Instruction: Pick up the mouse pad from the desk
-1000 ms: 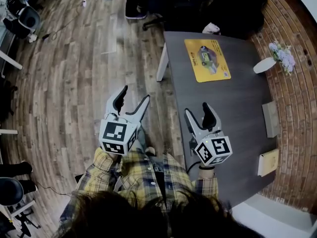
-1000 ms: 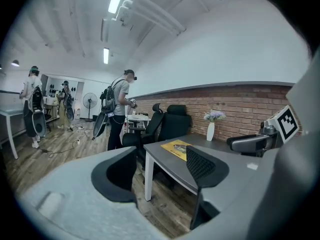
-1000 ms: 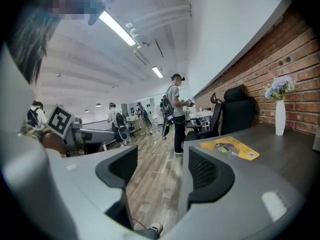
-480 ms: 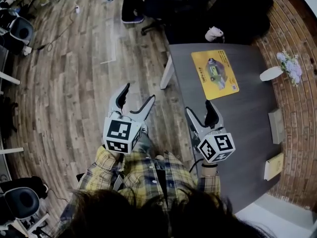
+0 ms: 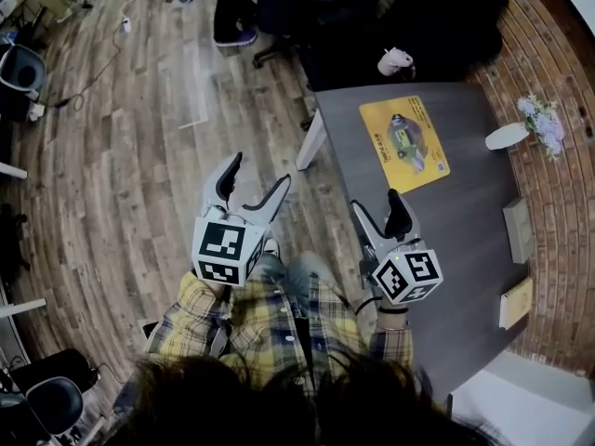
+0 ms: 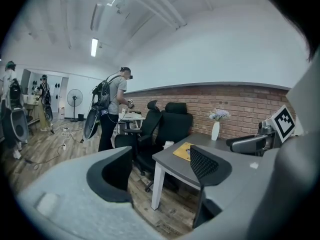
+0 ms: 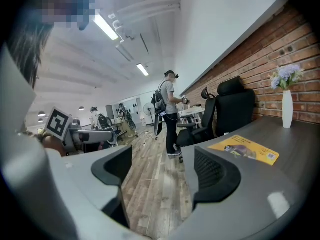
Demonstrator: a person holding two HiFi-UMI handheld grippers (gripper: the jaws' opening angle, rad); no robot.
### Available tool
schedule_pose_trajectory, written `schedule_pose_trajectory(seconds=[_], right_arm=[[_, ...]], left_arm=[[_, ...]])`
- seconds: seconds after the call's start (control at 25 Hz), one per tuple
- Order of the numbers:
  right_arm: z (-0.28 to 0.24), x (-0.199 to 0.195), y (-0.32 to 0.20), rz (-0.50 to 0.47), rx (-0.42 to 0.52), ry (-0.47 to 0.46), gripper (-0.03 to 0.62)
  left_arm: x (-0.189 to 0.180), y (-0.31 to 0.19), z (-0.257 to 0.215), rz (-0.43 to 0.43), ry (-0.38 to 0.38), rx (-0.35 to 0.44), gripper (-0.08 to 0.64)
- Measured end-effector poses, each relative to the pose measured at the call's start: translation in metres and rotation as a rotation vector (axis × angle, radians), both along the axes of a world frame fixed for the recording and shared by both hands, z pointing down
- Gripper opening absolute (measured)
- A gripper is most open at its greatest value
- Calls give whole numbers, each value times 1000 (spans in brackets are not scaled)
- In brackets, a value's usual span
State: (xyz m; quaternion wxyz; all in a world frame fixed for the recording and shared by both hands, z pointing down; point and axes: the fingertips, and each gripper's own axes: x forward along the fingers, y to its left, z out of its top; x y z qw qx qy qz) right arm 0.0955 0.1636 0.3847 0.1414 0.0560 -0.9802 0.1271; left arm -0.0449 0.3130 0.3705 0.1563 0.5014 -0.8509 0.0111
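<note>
My left tongs [image 5: 253, 179] and right tongs [image 5: 378, 207] have just been opening, both empty; yellow mouse pad [image 5: 404, 144] lies flat on the table [image 5: 465, 221] well ahead, print possibly a car.

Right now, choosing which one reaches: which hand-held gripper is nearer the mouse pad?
Right. The right hand-held gripper is over the desk, the mouse pad ahead; the left hand-held gripper is over the floor, left of the desk. Both pairs of jaws have just been opening, nothing between them.
</note>
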Motion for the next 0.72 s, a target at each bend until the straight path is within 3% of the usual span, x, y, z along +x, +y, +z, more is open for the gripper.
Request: schedule_pose_trajectory(seconds=[0.4, 0.72], right_arm=[[19, -21, -15, 34, -42, 28, 366], [28, -54, -61, 77, -59, 12, 365]], left_arm=[[-22, -12, 20, 22, 29, -32, 357], [-59, -57, 24, 50, 12, -30, 357]])
